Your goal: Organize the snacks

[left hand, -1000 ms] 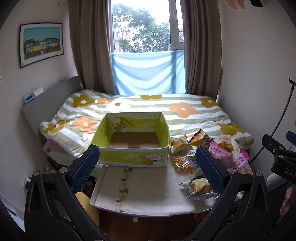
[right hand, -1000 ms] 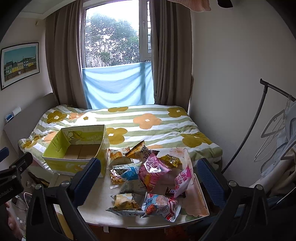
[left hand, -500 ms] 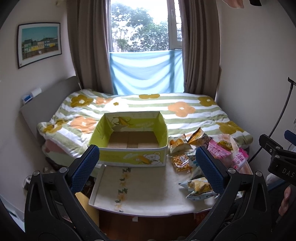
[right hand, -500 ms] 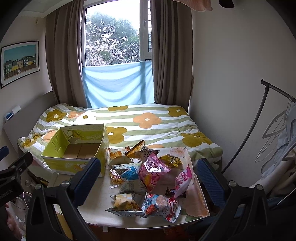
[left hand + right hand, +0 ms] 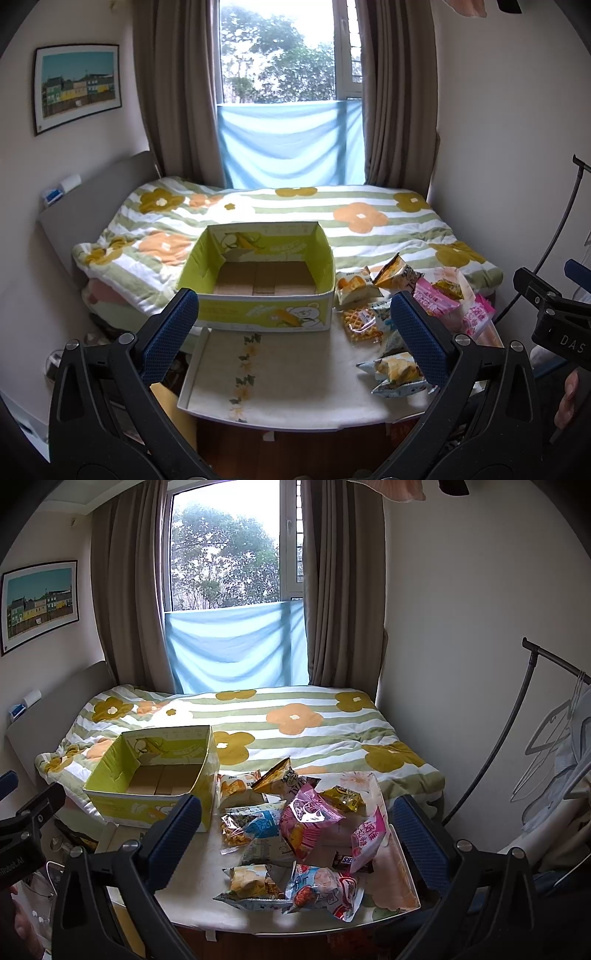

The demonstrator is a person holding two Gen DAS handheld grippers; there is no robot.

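Yellow-green printed cardboard makes up the open box (image 5: pixel 155 775), one rectangular carton with a bare brown floor, standing at the far left corner of the tabletop (image 5: pixel 295 376). We hold both tools above the near edge. Our left gripper (image 5: pixel 295 325) has its jaws spread wide, gripping nothing; our right gripper (image 5: pixel 295 827) is just as wide apart and empty. Blue textured pads (image 5: pixel 417 834) line the black fingers. Glossy crinkled snack packets (image 5: pixel 295 827) lie in a loose heap on the right half of the tabletop; we count roughly ten, overlapping too much to be sure. One pink pouch (image 5: pixel 306 816) sits atop them, one waffle packet (image 5: pixel 360 321) beside the box.
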